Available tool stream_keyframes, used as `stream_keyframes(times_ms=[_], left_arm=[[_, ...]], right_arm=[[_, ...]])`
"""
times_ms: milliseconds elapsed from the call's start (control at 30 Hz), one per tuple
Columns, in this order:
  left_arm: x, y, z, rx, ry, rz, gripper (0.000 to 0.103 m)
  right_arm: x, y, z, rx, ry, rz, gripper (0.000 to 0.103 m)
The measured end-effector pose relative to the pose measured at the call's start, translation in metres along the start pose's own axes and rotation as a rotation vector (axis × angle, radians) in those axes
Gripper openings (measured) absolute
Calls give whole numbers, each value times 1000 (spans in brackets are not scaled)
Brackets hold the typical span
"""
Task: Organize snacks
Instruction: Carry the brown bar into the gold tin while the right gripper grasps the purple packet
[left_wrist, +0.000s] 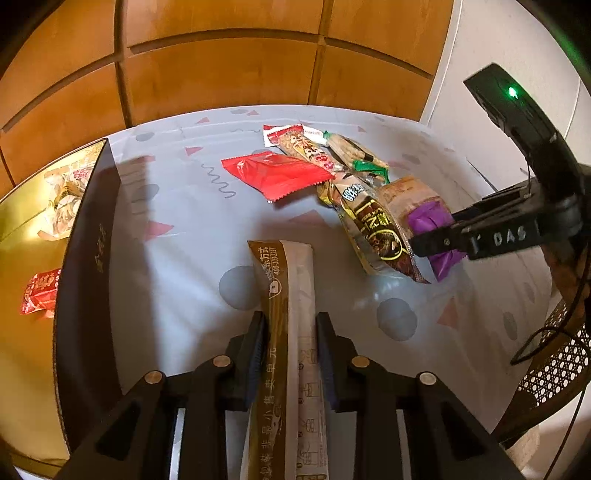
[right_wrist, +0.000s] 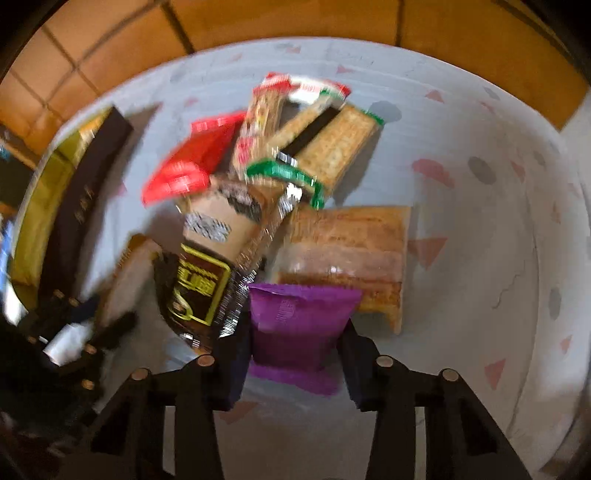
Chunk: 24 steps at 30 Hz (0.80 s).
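Note:
My left gripper (left_wrist: 290, 332) is shut on a long brown-and-white snack stick packet (left_wrist: 284, 314) and holds it above the table. My right gripper (right_wrist: 295, 350) is shut on a purple snack packet (right_wrist: 299, 325), which also shows in the left wrist view (left_wrist: 430, 221). A pile of snacks lies on the tablecloth: a red packet (left_wrist: 273, 175), a brown-and-gold packet (left_wrist: 373, 229), a cereal bar (left_wrist: 306, 147) and a green-ended bar (left_wrist: 354, 151). An open gold-lined box (left_wrist: 22, 229) with dark walls stands at the left and holds a few snacks.
The round table has a pale patterned cloth (left_wrist: 184, 240). A wooden panelled wall (left_wrist: 221, 66) is behind it. A woven chair back (left_wrist: 554, 362) and a cable are at the right edge. The right wrist view is blurred.

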<state>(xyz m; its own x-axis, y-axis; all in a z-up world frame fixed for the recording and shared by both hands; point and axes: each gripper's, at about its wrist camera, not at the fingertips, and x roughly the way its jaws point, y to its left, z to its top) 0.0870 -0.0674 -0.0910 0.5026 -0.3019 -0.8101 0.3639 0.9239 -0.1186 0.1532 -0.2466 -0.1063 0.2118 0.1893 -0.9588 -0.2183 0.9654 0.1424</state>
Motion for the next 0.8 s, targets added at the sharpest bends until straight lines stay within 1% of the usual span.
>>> stream_keyframes(times_ms=[33, 100, 167, 233, 300, 367, 433, 467, 533, 600, 667, 767, 800], left_arm=[[-2, 2, 1, -17, 3, -21, 22], [-12, 6, 2, -46, -5, -58, 22], [-27, 6, 4, -32, -37, -55, 22], [-46, 9, 7, -41, -67, -82, 22], [-70, 17, 11, -72, -106, -102, 22], [-92, 32, 15, -127, -138, -116, 22], [-115, 51, 18, -172, -188, -99, 22], [-126, 64, 20, -201, -211, -71, 22], [-138, 92, 21, -275, -226, -43, 22], [-141, 115, 21, -329, -235, -13, 22], [-138, 133, 20, -368, -217, 23, 22], [-123, 152, 19, -430, -170, 10, 23], [-117, 154, 18, -435, -155, 8, 23]], right_arm=[[0, 4, -1, -31, -13, -29, 39], [2, 9, 0, -58, -15, -52, 39], [2, 13, -2, -91, -21, -76, 39], [2, 16, -3, -107, -24, -88, 39], [2, 17, -3, -110, -25, -91, 39], [1, 17, -4, -122, -27, -101, 39], [0, 15, -4, -126, -28, -106, 39], [-1, 16, -3, -124, -28, -105, 39], [-1, 17, -3, -124, -27, -104, 39], [-2, 17, -4, -130, -28, -107, 39], [-3, 18, -4, -131, -29, -108, 39], [-2, 21, -4, -138, -31, -114, 39], [-1, 20, -4, -141, -30, -114, 39]])
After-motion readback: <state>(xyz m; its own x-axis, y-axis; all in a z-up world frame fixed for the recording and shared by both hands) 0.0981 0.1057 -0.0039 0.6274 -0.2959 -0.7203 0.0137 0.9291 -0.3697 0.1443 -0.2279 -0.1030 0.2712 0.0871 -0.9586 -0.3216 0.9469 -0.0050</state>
